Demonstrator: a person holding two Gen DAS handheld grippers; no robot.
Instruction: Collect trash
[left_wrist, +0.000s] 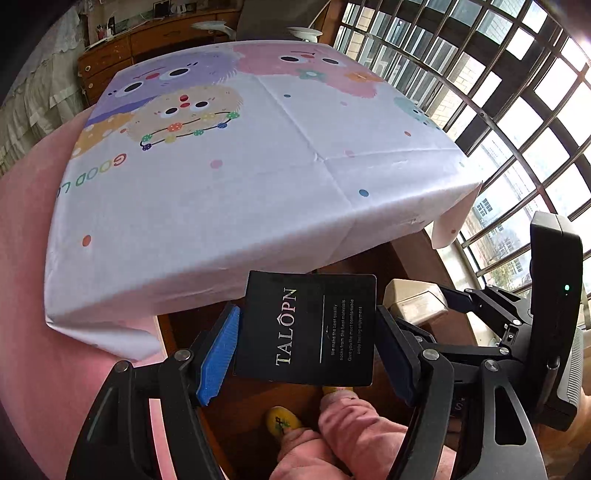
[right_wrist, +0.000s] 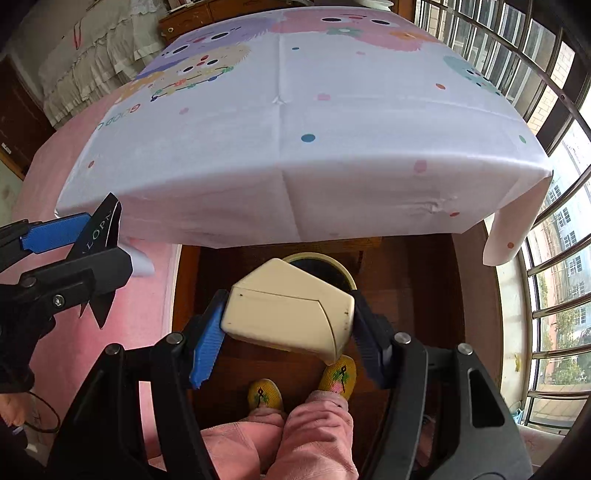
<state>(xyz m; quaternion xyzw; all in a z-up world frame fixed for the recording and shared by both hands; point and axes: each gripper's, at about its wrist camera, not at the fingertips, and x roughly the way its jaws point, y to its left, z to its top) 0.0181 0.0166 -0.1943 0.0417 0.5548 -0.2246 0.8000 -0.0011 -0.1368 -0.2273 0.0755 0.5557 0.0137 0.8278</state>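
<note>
In the left wrist view my left gripper (left_wrist: 306, 314) is shut on a black card (left_wrist: 306, 332) printed "TALOPN", held flat between the blue pads (left_wrist: 218, 350) just below the table's near edge. In the right wrist view my right gripper (right_wrist: 288, 299) is shut on a cream plastic box (right_wrist: 284, 314). Directly under that box a round bin (right_wrist: 347, 275) with a cream rim and dark inside stands on the wooden floor, partly hidden. The left gripper (right_wrist: 96, 243) with its card (right_wrist: 99, 229) shows at the left edge, apart from the box.
A table under a white cartoon-print cloth (left_wrist: 221, 203) fills the space ahead, one corner of the cloth hanging down (right_wrist: 513, 236). Pink bedding (right_wrist: 147, 295) lies left, barred windows (right_wrist: 554, 258) right. A person's pink trouser legs and yellow slippers (right_wrist: 338, 373) stand below the grippers.
</note>
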